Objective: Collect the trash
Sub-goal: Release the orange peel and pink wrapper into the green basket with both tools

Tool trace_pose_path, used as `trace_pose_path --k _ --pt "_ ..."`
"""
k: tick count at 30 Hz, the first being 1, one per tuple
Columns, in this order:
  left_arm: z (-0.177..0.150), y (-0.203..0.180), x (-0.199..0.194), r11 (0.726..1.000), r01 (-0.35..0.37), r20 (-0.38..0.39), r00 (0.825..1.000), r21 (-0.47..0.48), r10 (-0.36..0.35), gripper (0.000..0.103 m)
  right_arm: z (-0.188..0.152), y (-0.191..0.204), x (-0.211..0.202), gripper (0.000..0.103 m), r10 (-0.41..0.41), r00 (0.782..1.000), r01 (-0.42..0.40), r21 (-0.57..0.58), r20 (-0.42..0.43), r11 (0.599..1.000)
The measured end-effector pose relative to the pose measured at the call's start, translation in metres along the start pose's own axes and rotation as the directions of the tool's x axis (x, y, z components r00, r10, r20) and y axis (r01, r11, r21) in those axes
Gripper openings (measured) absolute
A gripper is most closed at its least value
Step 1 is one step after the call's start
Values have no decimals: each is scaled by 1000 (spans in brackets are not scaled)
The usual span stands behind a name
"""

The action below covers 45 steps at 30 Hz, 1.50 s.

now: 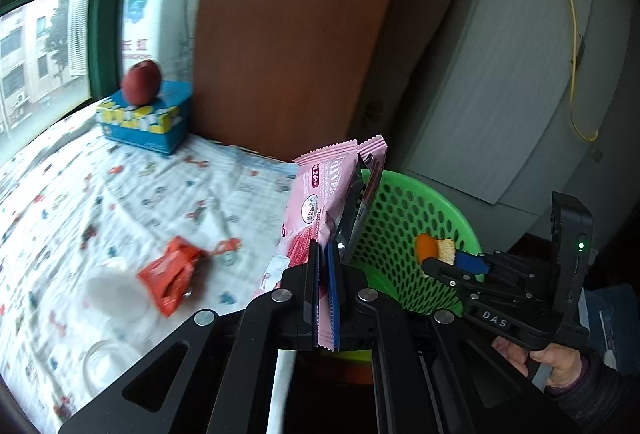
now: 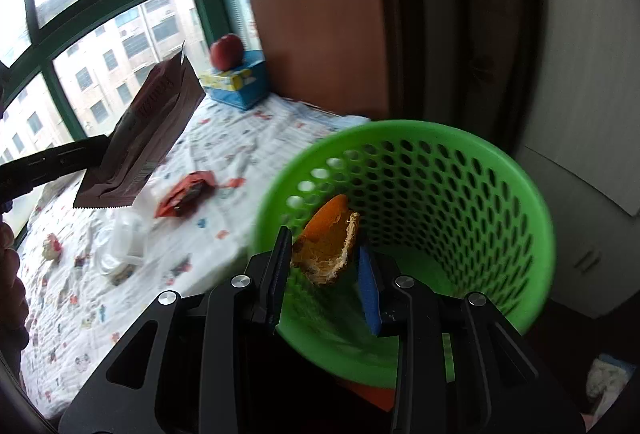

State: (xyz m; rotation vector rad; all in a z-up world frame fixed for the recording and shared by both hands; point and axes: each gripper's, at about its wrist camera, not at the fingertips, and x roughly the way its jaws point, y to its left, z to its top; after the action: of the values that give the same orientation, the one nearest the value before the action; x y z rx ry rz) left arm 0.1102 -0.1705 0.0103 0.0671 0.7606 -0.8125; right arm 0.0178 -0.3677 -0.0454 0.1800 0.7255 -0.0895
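Note:
My left gripper (image 1: 325, 266) is shut on a pink snack wrapper (image 1: 320, 209) and holds it upright at the near rim of the green perforated trash basket (image 1: 404, 234). The wrapper also shows in the right wrist view (image 2: 148, 137). My right gripper (image 2: 324, 270) is shut on a piece of orange peel (image 2: 326, 244) and holds it over the basket's mouth (image 2: 440, 193). The right gripper and peel (image 1: 434, 248) show in the left wrist view. A crumpled red wrapper (image 1: 172, 274) and a clear plastic cup (image 1: 116, 294) lie on the patterned cloth.
A red apple (image 1: 141, 81) sits on a blue tissue box (image 1: 144, 121) by the window. A wooden cabinet (image 1: 296, 33) stands behind the table. More small scraps (image 2: 52, 246) lie on the cloth (image 2: 224, 137) at the left.

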Motion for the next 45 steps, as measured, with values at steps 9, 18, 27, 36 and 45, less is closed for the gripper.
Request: trace_pose_path --k 9,18,27,36,45 --pt "15 -35 41 998 37 -58 998 49 -34 4 -4 -31 1 39 -37 999 38 49 -12 998" --pt "19 -58 74 995 57 -110 993 78 -48 4 -8 -52 -16 53 -58 998 56 87 22 995" --pt "13 -77 101 992 78 -173 983 95 -61 5 -18 -68 -36 61 -75 995 67 132 59 989" --pt "3 -83 113 993 89 -200 977 81 -71 45 -23 -70 -41 61 -72 995 63 143 62 988" --pt "-4 -54 73 1000 16 -147 989 23 -12 55 -20 -45 -44 68 -27 997 20 95 71 995"
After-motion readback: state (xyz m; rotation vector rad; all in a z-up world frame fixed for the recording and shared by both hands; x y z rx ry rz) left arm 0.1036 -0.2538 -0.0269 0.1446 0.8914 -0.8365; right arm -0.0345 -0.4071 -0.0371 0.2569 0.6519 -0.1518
